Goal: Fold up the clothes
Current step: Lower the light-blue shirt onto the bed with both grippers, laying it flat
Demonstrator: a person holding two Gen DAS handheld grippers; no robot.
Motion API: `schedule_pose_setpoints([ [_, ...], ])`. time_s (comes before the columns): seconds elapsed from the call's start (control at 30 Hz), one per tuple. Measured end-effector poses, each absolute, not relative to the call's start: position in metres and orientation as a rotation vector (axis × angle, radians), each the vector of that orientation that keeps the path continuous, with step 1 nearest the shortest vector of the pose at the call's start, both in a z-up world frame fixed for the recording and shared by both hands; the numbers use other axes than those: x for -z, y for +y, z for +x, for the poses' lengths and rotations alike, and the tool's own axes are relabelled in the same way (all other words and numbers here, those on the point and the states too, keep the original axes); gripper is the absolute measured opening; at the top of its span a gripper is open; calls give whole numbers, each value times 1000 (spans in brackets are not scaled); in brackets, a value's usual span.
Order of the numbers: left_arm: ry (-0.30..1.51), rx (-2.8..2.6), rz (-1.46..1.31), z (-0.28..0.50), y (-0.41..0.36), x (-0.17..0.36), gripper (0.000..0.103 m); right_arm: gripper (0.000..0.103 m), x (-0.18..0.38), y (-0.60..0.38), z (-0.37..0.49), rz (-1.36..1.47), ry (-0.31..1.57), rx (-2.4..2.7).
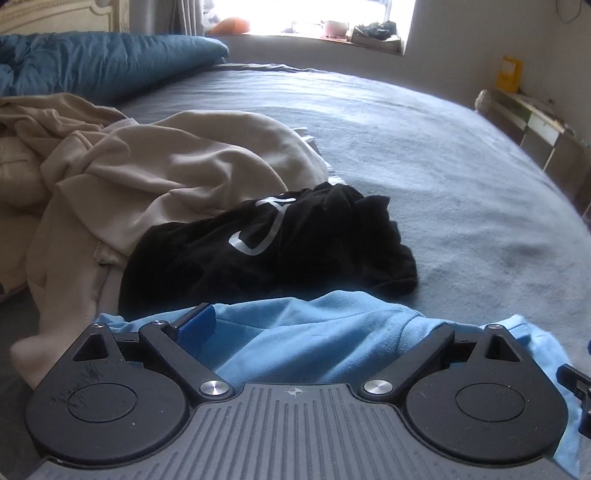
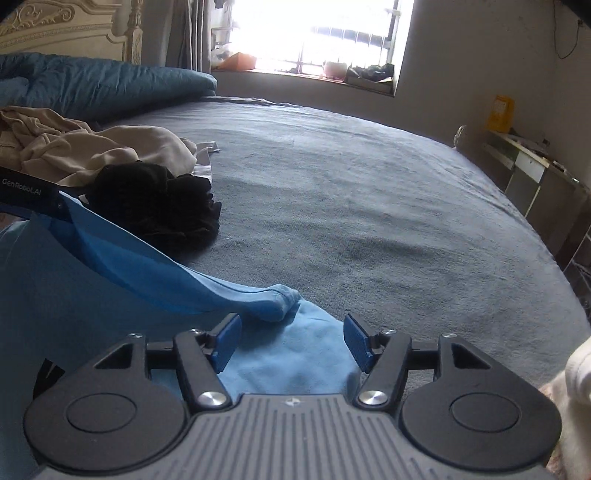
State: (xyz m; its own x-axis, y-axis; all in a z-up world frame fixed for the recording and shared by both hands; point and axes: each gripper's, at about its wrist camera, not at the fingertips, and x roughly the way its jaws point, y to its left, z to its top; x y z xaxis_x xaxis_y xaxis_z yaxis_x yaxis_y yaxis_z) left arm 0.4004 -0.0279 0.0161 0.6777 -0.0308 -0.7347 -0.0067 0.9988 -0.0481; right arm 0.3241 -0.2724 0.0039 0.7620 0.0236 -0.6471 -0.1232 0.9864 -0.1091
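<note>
A light blue garment [image 1: 314,339] lies bunched between the wide-apart jaws of my left gripper [image 1: 306,332]; the right finger is hidden under the cloth, the left blue pad [image 1: 195,326] shows. In the right wrist view the same blue garment [image 2: 110,295] is lifted at the left, where part of the left gripper's body shows, and drapes down to the bed. My right gripper [image 2: 291,343] is open with the garment's lower edge between its pads [image 2: 227,341], not pinched. A black garment [image 1: 269,247] and a beige garment [image 1: 166,170] lie crumpled beyond.
The grey-blue bed sheet [image 1: 424,166] stretches ahead and right. A dark blue duvet [image 1: 103,62] lies at the head of the bed. A window sill [image 1: 332,33] with clutter is behind. Low shelves [image 1: 535,125] stand at the right wall.
</note>
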Motion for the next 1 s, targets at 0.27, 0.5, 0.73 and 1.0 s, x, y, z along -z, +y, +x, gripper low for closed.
schedule_pose_setpoints([
  [0.27,858,69,68,414,-32,-10,96,64,41,-235,346,-173,745,-195],
  [0.5,930,234,-27,419,5,-9,96,60,62,-270,399,112,833,-111],
  [0.73,998,400,-120,423,42,-9,96,60,61,-286,407,240,858,-106],
  [1.0,1012,552,133,393,27,-8,95,59,60,-292,423,313,899,-61],
])
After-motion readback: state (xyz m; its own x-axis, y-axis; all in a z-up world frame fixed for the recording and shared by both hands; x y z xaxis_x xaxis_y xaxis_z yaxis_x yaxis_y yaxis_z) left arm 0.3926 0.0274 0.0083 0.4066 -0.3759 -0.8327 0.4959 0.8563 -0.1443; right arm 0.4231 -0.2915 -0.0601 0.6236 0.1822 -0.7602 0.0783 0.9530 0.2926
